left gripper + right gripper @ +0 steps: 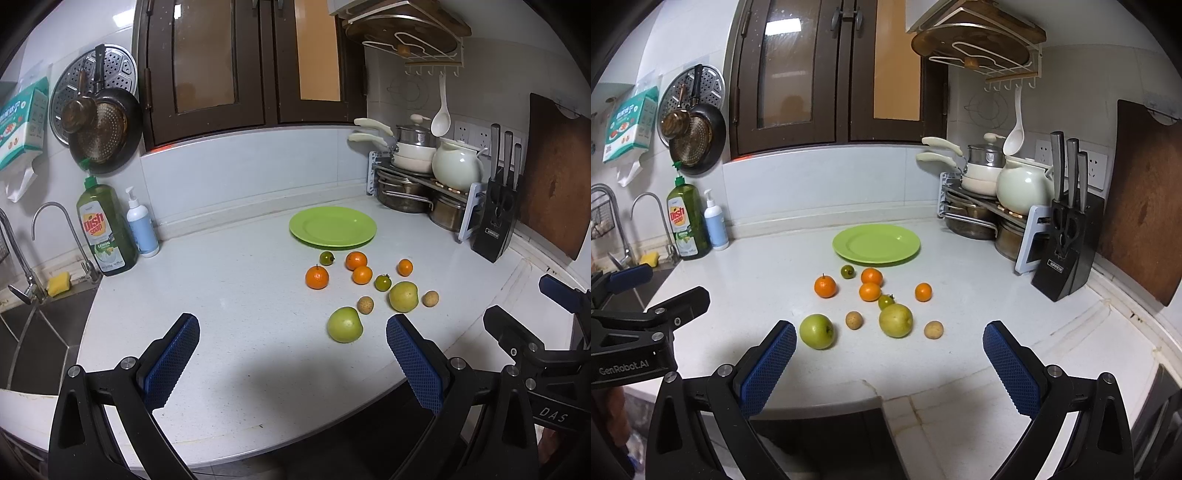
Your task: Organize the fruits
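In the left wrist view, the left gripper (pixel 291 334) hangs over the near edge of the white counter (pixel 229 295) with its blue pads spread wide and nothing between them. The green plate (pixel 332 226) sits bare at the far side of the counter. All the fruit lies loose just in front of it: four oranges, the largest (pixel 317 277) on the left of the group, two small dark green fruits, two small brown ones, and two big pale green fruits, one (pixel 344 324) nearest the gripper and the other (pixel 403 296) to its right. Part of the right gripper (pixel 524 332) shows at the right edge. A soap bottle (pixel 107 230) stands far left by the sink.

In the right wrist view, the right gripper (pixel 889 341) is likewise wide apart and empty, aimed at the same cluster. The near green fruit (pixel 816 331) lies just beyond its left pad; the second green fruit (pixel 895 320) sits between the two brown ones (pixel 854 319) (pixel 933 329). The plate (pixel 876 244) is beyond them, and a knife block (pixel 1067 254) stands far right.

Nothing seems sorted yet, so the step is a first pick. A sensible start is the nearest green fruit: straddle it at its widest part, close gently since round fruit rolls, and avoid nudging the brown one beside it. Filling the plate's far side first leaves room for later pieces.
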Action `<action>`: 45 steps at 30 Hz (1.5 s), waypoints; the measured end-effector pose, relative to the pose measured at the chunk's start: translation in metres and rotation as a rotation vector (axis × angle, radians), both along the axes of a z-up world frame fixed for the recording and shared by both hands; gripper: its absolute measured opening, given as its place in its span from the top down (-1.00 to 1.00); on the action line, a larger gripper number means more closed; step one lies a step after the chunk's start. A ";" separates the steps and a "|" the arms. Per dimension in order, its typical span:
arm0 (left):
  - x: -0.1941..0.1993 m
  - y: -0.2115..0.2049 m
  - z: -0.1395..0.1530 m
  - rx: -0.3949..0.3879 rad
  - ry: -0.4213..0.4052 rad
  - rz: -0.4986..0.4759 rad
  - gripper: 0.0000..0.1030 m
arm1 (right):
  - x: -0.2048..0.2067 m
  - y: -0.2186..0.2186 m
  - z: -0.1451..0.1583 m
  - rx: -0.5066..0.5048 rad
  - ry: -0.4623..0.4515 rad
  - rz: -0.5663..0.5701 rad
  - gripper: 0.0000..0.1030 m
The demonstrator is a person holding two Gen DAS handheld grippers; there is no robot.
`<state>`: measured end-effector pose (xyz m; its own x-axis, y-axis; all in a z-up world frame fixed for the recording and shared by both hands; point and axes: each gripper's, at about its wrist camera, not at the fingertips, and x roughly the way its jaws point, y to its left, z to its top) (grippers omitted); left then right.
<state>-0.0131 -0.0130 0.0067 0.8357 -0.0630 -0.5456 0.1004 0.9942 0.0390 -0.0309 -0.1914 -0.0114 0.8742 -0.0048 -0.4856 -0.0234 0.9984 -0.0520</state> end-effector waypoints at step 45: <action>0.020 -0.016 -0.026 -0.007 0.059 -0.060 -1.00 | 0.016 -0.006 -0.014 -0.032 0.043 0.026 -0.99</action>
<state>0.0071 -0.0287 -0.0190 0.7968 -0.1163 -0.5929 0.1618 0.9865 0.0239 -0.0149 -0.1976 -0.0256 0.8527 0.0015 -0.5223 -0.0521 0.9953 -0.0822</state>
